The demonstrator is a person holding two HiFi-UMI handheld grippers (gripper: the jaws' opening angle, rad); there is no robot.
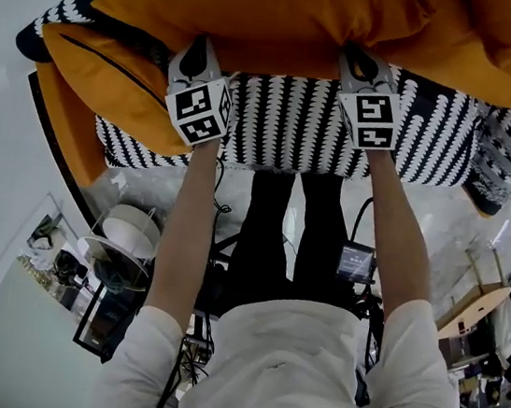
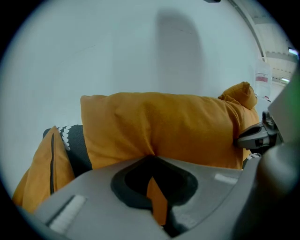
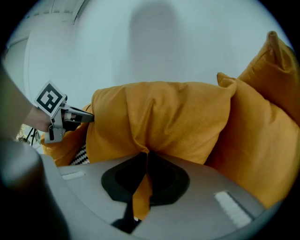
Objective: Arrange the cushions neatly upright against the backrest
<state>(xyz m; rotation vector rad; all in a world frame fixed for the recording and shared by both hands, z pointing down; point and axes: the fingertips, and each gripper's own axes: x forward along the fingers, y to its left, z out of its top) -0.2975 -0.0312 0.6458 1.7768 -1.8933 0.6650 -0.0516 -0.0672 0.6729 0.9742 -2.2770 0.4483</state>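
Note:
A middle orange cushion (image 1: pixel 281 23) lies across the sofa's back, long and plump (image 2: pixel 159 126) (image 3: pixel 164 117). My left gripper (image 1: pixel 199 51) (image 2: pixel 152 159) is shut on a pinch of its front edge. My right gripper (image 1: pixel 357 62) (image 3: pixel 144 157) is shut on the same edge further right. A fold of orange cloth shows between each pair of jaws. A second orange cushion (image 1: pixel 95 72) (image 2: pixel 40 173) lies at the left end. A third orange cushion (image 1: pixel 503 54) (image 3: pixel 265 131) leans at the right end.
The sofa seat (image 1: pixel 285 127) wears a black-and-white patterned cover, with a pale wall (image 2: pixel 140 47) right behind the cushions. On the floor near the person's legs are cables, a round white spool (image 1: pixel 129 230), a small screen (image 1: pixel 356 261) and wooden furniture (image 1: pixel 475 305).

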